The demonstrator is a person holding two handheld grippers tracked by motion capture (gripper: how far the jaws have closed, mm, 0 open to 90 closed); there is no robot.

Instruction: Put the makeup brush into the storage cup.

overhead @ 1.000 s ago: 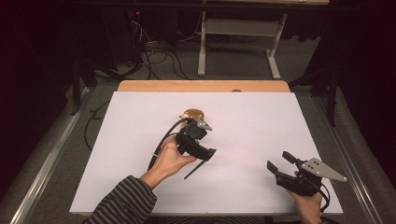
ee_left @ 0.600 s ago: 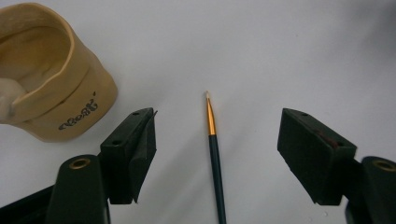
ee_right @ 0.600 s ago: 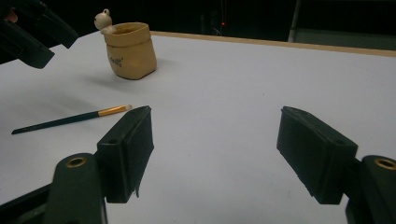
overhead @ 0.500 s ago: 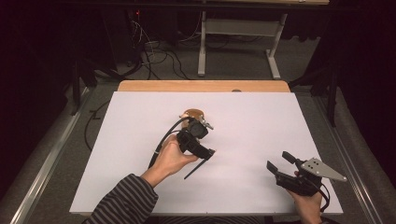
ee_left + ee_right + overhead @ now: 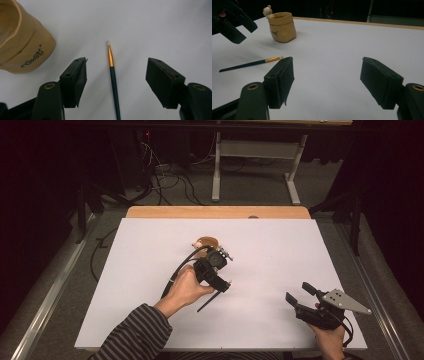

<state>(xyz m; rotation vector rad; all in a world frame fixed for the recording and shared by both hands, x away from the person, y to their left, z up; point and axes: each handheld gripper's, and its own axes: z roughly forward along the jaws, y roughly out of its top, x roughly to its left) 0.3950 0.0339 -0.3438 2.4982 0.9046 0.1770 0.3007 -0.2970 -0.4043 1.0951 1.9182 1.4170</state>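
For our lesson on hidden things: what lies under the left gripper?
Under the left gripper, between its open fingers, a green-handled paintbrush lies flat on the white table. Its handle end runs out of frame.

A dark green brush [image 5: 114, 85] with gold ferrule and pale tip is lying on the white table [image 5: 280, 245]; the tan pot [image 5: 282, 27] is showing dark lettering; the sleeve [image 5: 132, 335] is showing grey-black stripes.

Left tool [image 5: 220, 282] jaws wide, just closing, right tool [image 5: 300, 293] agape
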